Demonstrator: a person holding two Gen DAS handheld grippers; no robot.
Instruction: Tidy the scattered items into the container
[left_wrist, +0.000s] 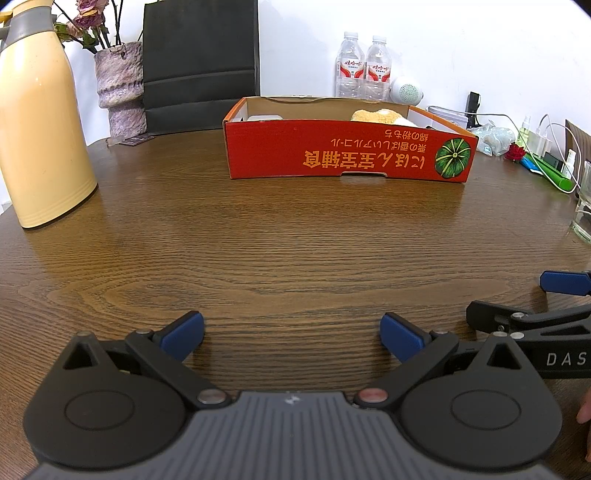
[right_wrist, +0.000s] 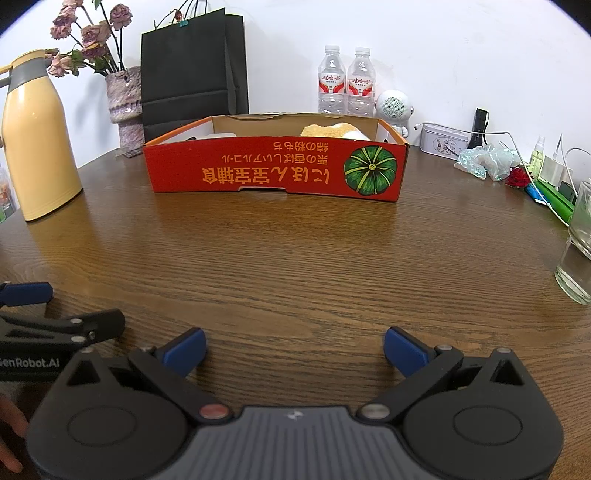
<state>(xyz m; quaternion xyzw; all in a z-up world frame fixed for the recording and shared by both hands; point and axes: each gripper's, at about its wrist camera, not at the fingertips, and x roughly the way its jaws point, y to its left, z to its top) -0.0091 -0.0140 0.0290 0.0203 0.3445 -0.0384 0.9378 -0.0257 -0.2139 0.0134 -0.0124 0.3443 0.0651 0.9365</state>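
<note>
Red cardboard box (left_wrist: 347, 151) sits toward the far side of the wooden table (left_wrist: 258, 240) in the left wrist view, with a fluffy yellow item (left_wrist: 375, 115) inside; the left gripper (left_wrist: 291, 334) hovers with jaws spread and empty. From the right wrist, the right gripper (right_wrist: 294, 349) is also spread wide and empty, well short of the box, beside a yellow thermos (right_wrist: 35, 140).

Glossy wood-grain table (left_wrist: 258, 229); printed cardboard box (left_wrist: 332, 155); fuzzy cloth inside.
</note>
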